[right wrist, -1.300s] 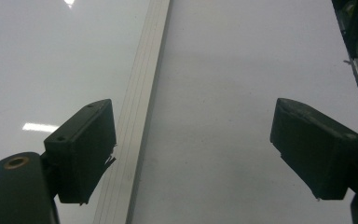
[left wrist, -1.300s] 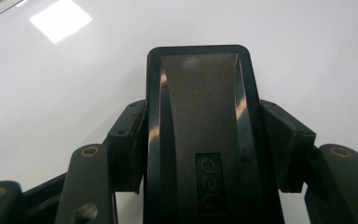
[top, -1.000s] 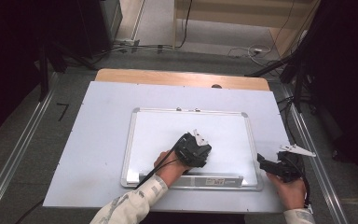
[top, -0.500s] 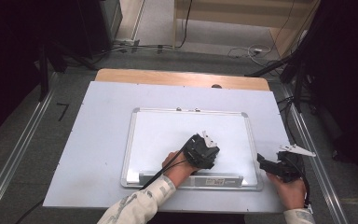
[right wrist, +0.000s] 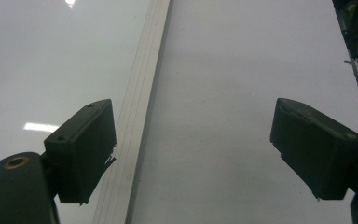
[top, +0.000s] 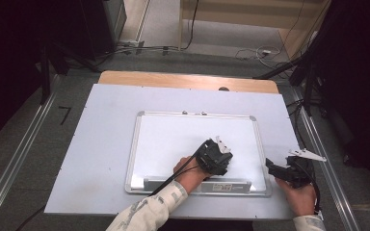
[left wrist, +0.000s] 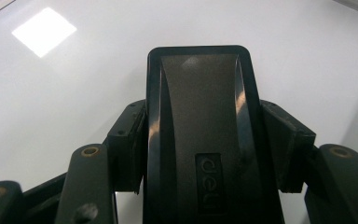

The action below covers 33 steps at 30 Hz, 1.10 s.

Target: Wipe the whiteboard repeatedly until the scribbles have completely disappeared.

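High view: your left tongs (top: 220, 153) clamped on eraser (left wrist: 200, 130) over whiteboard (top: 173, 139); right tongs (top: 272, 166) apart w/ nothing between, on tabletop (top: 101, 130)

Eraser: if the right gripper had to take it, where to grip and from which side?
Probably across the long flat sides of the eraser, as the left gripper does now, shut on its mid-body. It is a narrow block lying on the whiteboard, so come from above, jaws straddling its width. The right gripper is open.
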Each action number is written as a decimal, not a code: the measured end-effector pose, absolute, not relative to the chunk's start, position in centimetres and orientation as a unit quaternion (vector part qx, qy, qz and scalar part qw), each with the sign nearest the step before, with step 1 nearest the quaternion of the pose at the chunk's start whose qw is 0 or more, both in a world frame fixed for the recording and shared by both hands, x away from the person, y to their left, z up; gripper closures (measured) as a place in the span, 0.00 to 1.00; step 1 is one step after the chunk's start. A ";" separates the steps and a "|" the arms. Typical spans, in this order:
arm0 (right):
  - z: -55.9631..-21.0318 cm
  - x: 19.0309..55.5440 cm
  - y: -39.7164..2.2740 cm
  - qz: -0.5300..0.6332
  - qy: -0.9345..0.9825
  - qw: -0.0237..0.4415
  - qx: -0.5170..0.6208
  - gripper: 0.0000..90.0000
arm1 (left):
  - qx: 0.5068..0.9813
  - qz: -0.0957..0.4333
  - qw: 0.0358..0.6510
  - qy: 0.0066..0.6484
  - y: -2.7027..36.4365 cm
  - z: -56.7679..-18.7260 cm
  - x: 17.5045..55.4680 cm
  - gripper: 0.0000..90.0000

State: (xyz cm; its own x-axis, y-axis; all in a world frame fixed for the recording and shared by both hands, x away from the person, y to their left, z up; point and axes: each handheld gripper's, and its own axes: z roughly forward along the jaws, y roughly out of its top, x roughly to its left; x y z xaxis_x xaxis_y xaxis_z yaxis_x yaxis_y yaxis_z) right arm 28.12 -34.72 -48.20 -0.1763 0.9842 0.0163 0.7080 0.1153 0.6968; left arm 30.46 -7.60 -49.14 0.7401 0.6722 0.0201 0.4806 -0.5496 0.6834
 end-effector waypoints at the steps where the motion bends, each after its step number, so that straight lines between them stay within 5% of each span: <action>1: -48.2 28.1 -34.7 0.293 0.709 0.236 0.597 0.14 | 0.869 0.140 0.339 0.331 -7.7 -49.1 30.5 0.45; 16: -48.2 28.1 -34.9 0.295 0.708 0.234 0.597 0.14 | 0.874 0.136 0.340 0.321 -8.1 -49.1 30.6 0.45; 33: -48.2 28.0 -35.0 0.294 0.708 0.236 0.597 0.14 | 0.871 0.140 0.338 0.329 -3.3 -49.2 30.2 0.45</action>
